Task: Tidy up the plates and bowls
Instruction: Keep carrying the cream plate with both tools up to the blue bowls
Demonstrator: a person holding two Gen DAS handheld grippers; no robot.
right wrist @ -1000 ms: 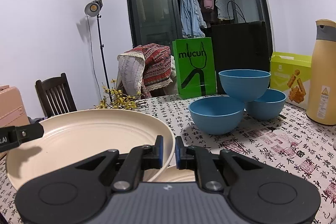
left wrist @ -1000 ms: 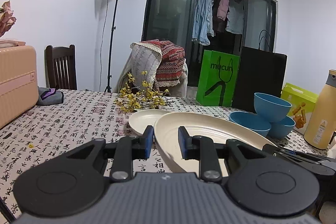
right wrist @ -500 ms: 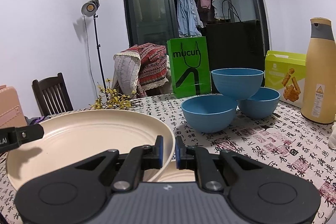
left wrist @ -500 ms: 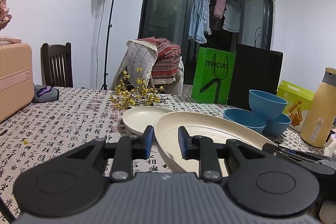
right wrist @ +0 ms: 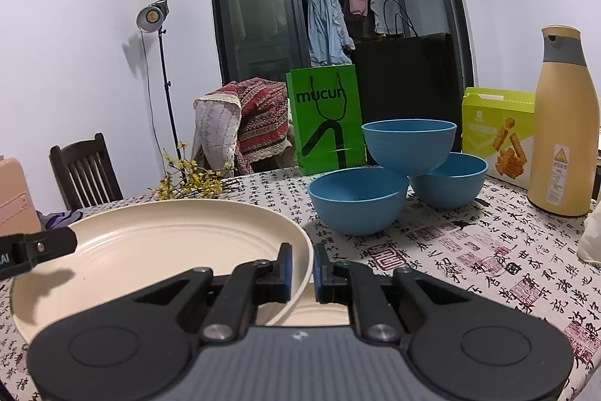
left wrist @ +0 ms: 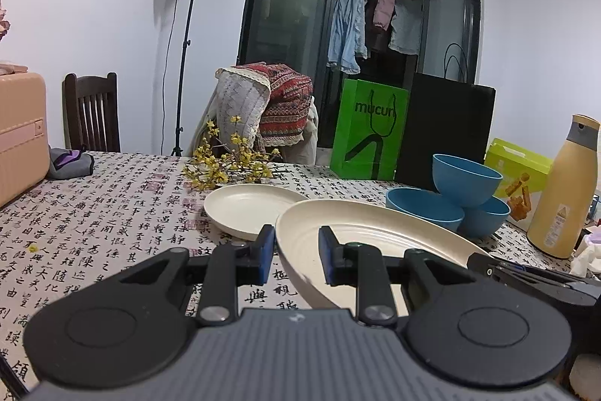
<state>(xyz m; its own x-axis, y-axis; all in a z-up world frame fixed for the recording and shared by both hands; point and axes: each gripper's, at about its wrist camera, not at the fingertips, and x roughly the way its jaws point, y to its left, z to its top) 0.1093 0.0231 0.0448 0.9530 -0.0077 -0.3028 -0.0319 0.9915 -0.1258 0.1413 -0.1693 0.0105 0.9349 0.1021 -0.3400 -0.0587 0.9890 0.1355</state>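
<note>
A large cream plate point(left wrist: 379, 235) is being held above a patterned tablecloth point(left wrist: 112, 213) by two tongs at once, its rim being pinched on opposite sides. The left gripper point(left wrist: 295, 256) is being kept narrow on the near rim, one pad outside the wall and one inside the well; the right gripper point(right wrist: 300, 271) is being kept almost fully closed on the thin lip of the far side. Relative to the large plate, a smaller cream plate point(left wrist: 251, 209) is lying just beyond it on the cloth and partly beneath it, and three blue bowls point(right wrist: 398, 171) are being left piled behind it to the right, one perched on the other two. The plate is being judged stiff, light and smooth, probably slippery at the lip, so the rim is being taken as the only sensible hold, and level carrying is being judged necessary if it is not to slide out.
</note>
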